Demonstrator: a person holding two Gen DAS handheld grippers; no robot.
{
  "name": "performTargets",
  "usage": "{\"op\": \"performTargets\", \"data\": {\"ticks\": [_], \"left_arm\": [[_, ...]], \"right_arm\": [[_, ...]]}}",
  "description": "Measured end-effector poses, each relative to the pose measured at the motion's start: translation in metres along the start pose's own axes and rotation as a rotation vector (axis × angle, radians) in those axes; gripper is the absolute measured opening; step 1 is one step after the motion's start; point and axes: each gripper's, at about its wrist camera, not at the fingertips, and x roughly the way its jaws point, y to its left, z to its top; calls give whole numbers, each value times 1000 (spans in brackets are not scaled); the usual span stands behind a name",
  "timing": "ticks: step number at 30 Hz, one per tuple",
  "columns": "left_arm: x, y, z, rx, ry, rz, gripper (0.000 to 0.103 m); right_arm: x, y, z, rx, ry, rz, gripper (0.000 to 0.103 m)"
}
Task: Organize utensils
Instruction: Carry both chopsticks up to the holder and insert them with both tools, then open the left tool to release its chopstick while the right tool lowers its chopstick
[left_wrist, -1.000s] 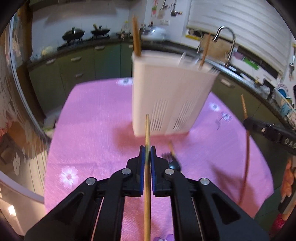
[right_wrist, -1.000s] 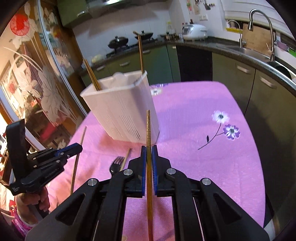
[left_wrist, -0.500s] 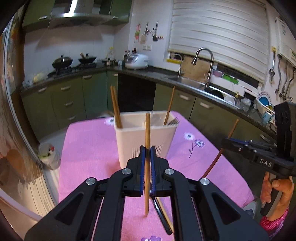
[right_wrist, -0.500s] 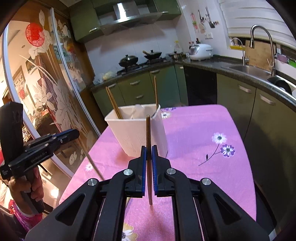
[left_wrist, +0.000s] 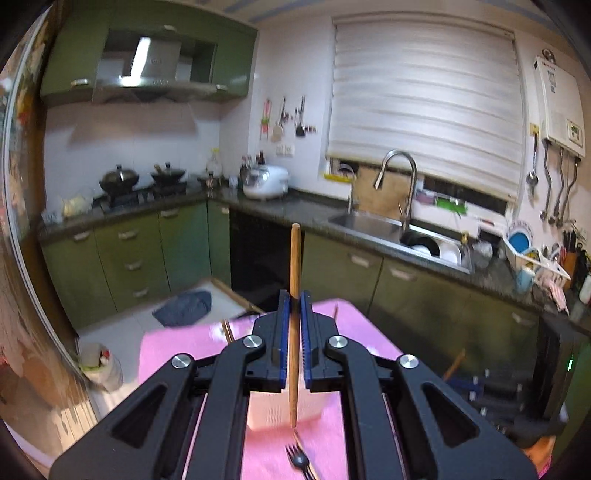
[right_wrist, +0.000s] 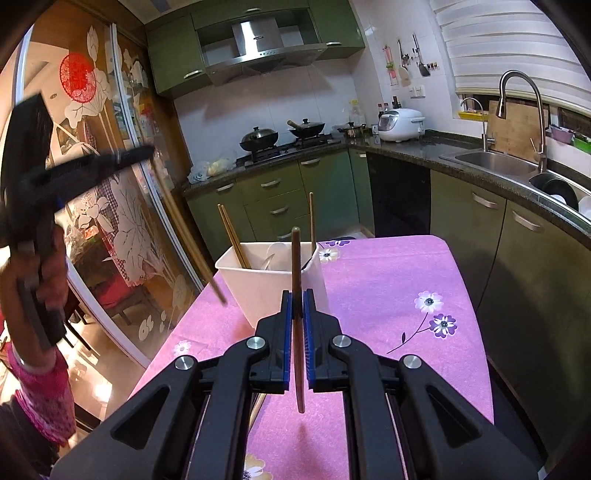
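Observation:
My left gripper (left_wrist: 294, 306) is shut on a wooden chopstick (left_wrist: 294, 258), held upright high above the pink table. Below it the white utensil holder (left_wrist: 275, 410) shows between the arms, and a black fork (left_wrist: 298, 459) lies on the cloth in front of it. My right gripper (right_wrist: 298, 306) is shut on another wooden chopstick (right_wrist: 296, 258), upright, in front of the white holder (right_wrist: 258, 291). The holder has chopsticks (right_wrist: 231, 234) and white utensils in it. The left gripper (right_wrist: 136, 153) with its chopstick (right_wrist: 192, 254) shows blurred at the left of the right wrist view.
The pink flowered tablecloth (right_wrist: 388, 295) covers a table that ends near green cabinets (right_wrist: 517, 258) on the right. A counter with a sink (left_wrist: 391, 229), a stove with pots (right_wrist: 280, 136) and a glass door (right_wrist: 122, 221) surround the table.
Both grippers have risen and tilted up with their chopsticks. The holder has dropped low in the left view and sits farther off in the right view.

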Motion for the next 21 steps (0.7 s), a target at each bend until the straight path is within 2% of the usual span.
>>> {"op": "performTargets", "data": {"ticks": [6,9,16,21], "left_arm": [[5,-1,34,13,-79,54,6],[22,1,37,16,-78,81,6],[77,14,1,-4,21,111,6],[100,20,-27,6,83,130,8]], "right_arm": [[4,-4,0,11,6,-1,7],[5,-5,0,10,7,0,7],[3,1,9,-6,-11,-6,7],[2,7,20,-23,-36,1,7]]}}
